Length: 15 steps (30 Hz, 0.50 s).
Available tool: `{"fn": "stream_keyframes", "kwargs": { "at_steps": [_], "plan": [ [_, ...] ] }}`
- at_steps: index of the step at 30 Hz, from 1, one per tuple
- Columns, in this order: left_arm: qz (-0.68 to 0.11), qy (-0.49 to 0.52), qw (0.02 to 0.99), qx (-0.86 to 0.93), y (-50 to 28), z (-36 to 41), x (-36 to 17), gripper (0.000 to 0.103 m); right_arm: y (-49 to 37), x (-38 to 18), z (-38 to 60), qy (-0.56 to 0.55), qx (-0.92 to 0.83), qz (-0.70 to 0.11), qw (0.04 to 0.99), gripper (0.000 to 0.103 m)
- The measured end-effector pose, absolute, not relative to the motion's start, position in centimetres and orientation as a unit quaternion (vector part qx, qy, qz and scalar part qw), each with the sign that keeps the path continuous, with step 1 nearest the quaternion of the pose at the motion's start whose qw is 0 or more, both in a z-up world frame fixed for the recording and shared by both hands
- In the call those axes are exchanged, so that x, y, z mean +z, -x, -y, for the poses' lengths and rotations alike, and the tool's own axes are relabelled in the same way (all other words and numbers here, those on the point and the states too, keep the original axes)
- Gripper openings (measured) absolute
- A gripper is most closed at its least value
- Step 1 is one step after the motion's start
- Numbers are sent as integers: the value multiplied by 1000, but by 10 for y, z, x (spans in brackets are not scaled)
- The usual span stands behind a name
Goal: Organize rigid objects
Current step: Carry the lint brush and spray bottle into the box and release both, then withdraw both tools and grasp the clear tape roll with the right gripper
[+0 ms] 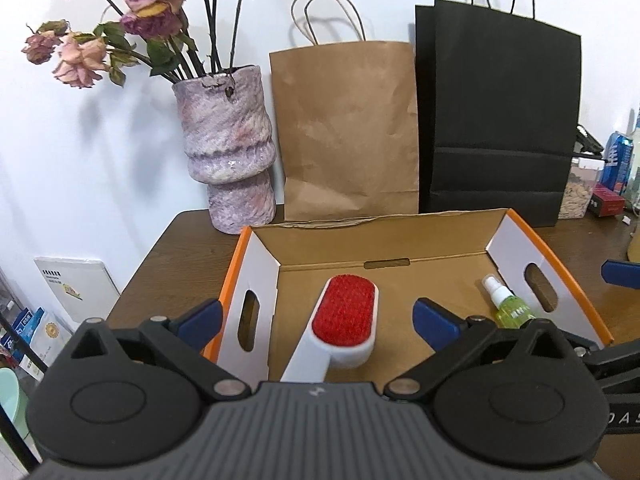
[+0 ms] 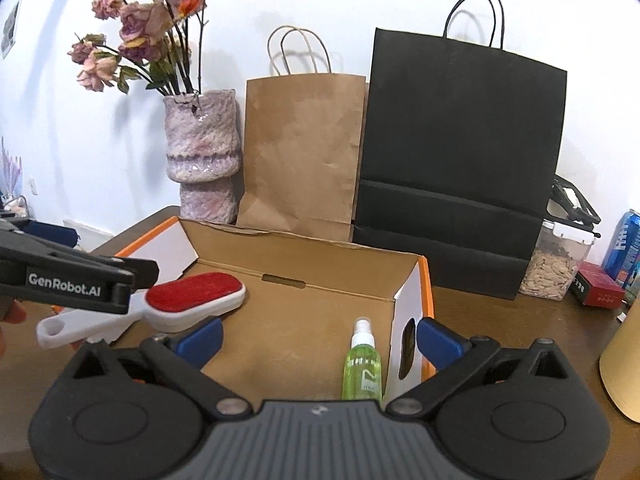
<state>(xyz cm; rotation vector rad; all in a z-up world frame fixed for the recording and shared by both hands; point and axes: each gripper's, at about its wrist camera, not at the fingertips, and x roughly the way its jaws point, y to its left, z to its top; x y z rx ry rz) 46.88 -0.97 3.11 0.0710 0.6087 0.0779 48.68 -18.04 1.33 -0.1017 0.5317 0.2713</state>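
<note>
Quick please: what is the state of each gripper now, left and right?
Left gripper: open, above the lint brush, not gripping it.
Right gripper: open, empty, straddling the box wall.

Each handheld tool has a ribbed grey housing flanked by two round black discs, black linkage arms with silver pivot screws, and blue fingertips point(image 1: 434, 320). The left tool point(image 2: 76, 276) carries white "GenRobot.AI" lettering on its black side.
</note>
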Motion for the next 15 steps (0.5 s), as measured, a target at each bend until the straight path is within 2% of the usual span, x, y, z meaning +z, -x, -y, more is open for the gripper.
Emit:
{"fn": "stream_keyframes", "kwargs": {
  "at_steps": [15],
  "plan": [
    [-291,-24,956,34,-398,7,42,103,-412,27,190,43,130,-252,958,103]
  ]
}}
